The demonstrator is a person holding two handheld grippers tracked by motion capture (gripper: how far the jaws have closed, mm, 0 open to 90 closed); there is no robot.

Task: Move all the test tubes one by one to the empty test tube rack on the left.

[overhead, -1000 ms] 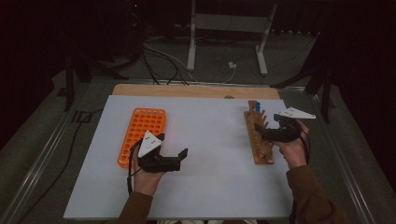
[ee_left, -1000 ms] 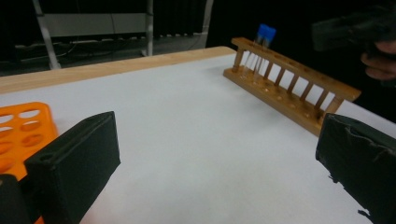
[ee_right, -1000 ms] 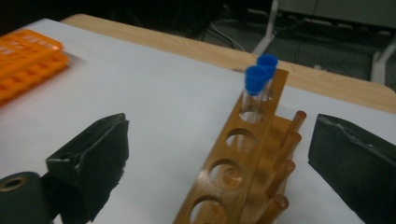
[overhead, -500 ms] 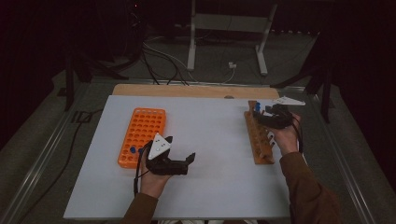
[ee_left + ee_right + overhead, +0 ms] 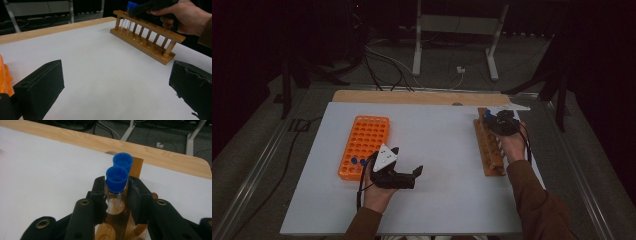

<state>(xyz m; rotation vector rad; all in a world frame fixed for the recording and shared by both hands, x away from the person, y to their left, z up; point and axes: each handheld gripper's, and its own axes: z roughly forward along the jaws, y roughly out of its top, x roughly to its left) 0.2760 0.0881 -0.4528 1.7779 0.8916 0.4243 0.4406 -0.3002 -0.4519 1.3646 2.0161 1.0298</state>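
- My right gripper (image 5: 117, 195) has just been closing its jaws; they now sit against a blue-capped test tube (image 5: 116, 182), standing upright in the wooden rack (image 5: 488, 148).
- A second blue-capped tube (image 5: 123, 161) stands just behind it, at the rack's far end.
- My left gripper (image 5: 404, 172) holds its jaws wide apart with nothing between them, above the white counter (image 5: 437, 165), well apart from the wooden rack and just beside the orange rack (image 5: 364, 145).

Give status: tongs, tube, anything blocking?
Right tongs have just been closing, now clamped on the near blue-capped tube in the wooden rack. Left tongs open, nothing between them, beside the orange rack. Second capped tube right behind; otherwise nothing blocking.
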